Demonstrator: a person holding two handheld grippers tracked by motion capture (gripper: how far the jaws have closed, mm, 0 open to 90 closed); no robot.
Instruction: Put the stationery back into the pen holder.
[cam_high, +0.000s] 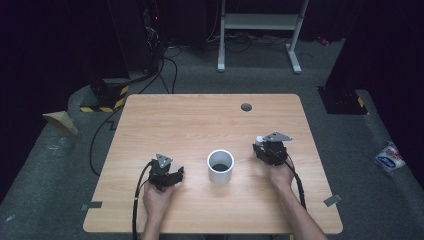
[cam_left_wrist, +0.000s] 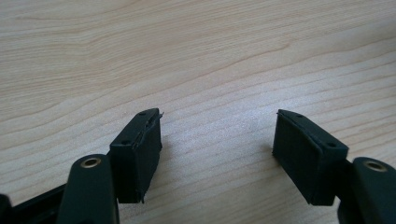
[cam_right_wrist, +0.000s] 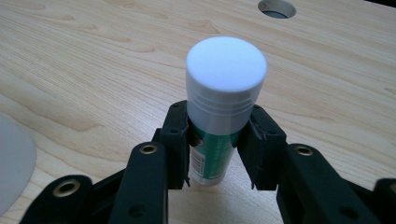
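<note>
At the lower left of the high view, the left gripper is held low over the wooden table by the person's left hand, with a black cable trailing from it toward the bottom edge. In the left gripper view its jaws are seen spread wide apart, with bare wood grain between the two black pads and nothing gripped.

In the middle of the high view, a white cup is seen standing upright on the table, between the two grippers and apart from both. A pale curved edge of it is caught at the left border of the right gripper view.

At the right of centre in the high view, the right gripper is held by the right hand, and a small white cap is visible at its tip. In the right gripper view a glue stick with a white cap and a green label is clamped upright between the jaws, both pads being pressed against its body. It is held at the centre of that frame, above the tabletop. A round hole in the table is seen toward the upper right.
</note>
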